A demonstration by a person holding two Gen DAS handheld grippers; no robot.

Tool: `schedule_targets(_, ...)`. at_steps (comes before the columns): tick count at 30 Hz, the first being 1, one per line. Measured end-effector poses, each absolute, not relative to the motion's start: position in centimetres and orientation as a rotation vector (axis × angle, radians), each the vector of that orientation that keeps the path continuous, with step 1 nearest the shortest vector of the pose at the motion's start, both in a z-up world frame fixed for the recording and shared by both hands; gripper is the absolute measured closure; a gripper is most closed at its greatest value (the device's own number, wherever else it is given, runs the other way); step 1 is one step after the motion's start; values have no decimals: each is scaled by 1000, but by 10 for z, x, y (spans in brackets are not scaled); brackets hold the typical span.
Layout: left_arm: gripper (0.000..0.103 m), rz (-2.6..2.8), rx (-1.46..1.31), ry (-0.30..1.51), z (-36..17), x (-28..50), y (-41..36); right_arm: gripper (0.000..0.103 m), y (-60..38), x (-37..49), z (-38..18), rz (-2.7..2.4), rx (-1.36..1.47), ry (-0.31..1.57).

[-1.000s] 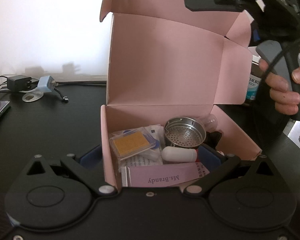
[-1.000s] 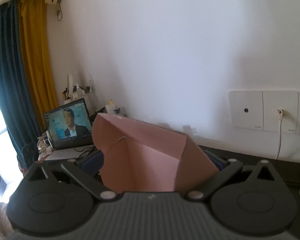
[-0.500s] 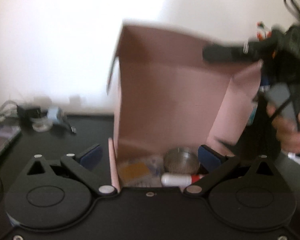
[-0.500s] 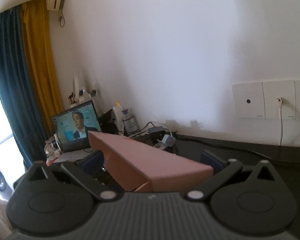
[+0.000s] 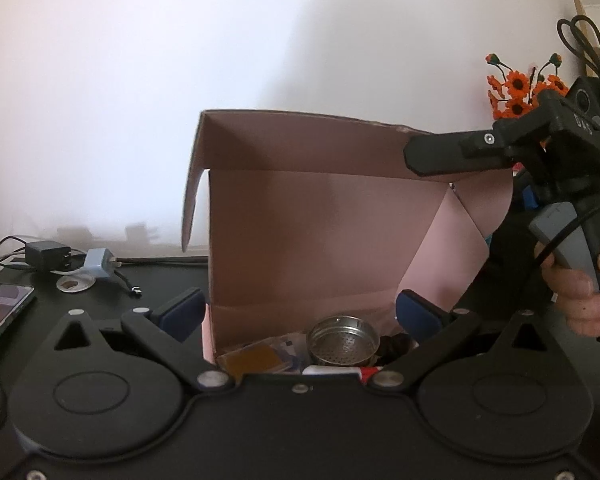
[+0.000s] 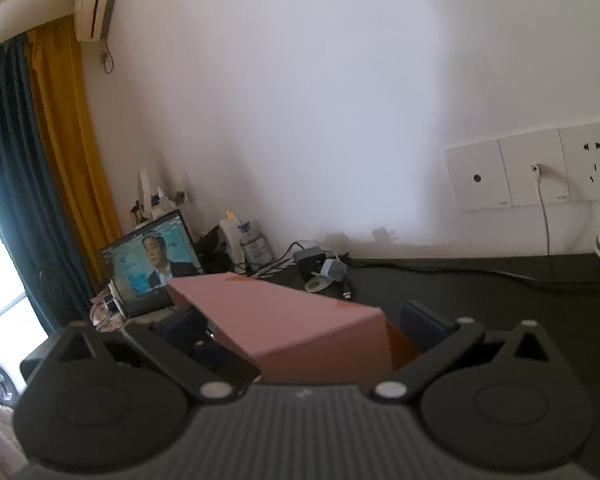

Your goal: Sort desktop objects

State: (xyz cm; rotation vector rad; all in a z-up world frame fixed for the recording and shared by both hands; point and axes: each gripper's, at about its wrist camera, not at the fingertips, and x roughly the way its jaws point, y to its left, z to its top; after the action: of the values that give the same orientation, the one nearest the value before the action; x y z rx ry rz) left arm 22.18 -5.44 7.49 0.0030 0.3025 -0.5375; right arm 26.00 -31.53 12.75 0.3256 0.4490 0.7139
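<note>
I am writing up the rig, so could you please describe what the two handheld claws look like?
Both are matte black plastic. The left claw has two round discs at its base, silver screws and blue finger pads. The right claw matches, plus a ribbed grey top. From the left wrist, it shows a grey trigger, black cables and a hand, no sleeve visible.

pink lid (image 5: pixel 320 148) overhanging box opening, right gripper (image 5: pixel 452 156) on its edge, chargers (image 5: pixel 72 262) left

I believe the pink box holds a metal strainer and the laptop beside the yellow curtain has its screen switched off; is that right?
Not quite. The pink box does hold the metal strainer, but the laptop beside the yellow curtain is switched on and showing video, as the right wrist view shows.
</note>
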Motion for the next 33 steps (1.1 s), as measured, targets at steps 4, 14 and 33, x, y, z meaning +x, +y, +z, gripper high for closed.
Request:
schedule_targets(4,0,-544,7,288,75,222,-53,1,-315,256,127,708,340,447)
schedule_targets(14,0,-549,2,249,80,217,-51,1,-317,249,126,694,349,442)
schedule_targets(33,0,-548,7,242,81,213,-52,1,-327,236,122,657,398,443)
